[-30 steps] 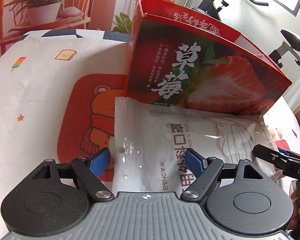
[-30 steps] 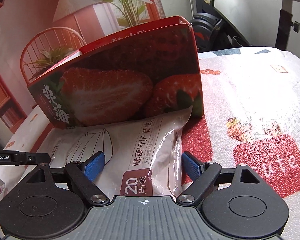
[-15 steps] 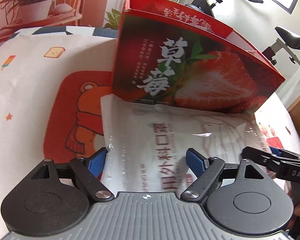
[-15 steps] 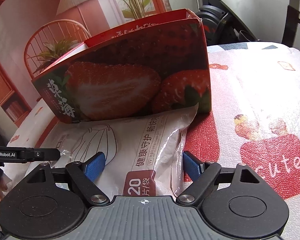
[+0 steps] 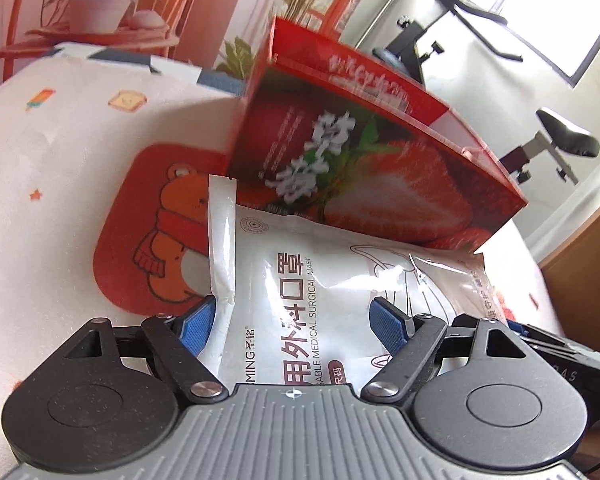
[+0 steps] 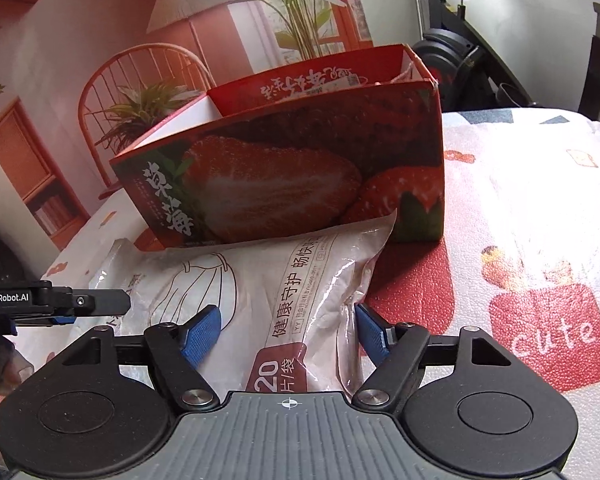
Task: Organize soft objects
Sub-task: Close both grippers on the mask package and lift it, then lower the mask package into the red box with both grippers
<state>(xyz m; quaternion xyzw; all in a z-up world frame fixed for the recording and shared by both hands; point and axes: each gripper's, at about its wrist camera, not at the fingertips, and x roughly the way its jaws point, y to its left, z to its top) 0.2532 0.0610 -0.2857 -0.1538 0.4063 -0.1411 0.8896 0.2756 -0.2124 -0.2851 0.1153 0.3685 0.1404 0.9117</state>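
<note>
A white plastic pack of surgical masks [image 5: 324,280] is lifted and tilted in front of a red strawberry-printed box [image 5: 364,168]. My left gripper [image 5: 296,320] closes its blue pads on the pack's left end. My right gripper [image 6: 290,330] closes its blue pads on the pack's right end [image 6: 300,280]. The pack sags between the two grippers, its far edge near the box's lower front [image 6: 284,188]. The box is open at the top. The left gripper also shows at the left edge of the right wrist view [image 6: 60,304].
The table carries a white printed cloth [image 5: 60,160] with a red bear patch [image 5: 152,248] and a red "cute" patch [image 6: 548,332]. Exercise equipment [image 5: 560,148] stands behind the box, and a wooden surface [image 5: 580,264] lies at the right.
Both grippers have raised the mask pack off the cloth and tilted it up. The pack's left edge now stands above the bear patch, and the views have shifted closer to the box.
</note>
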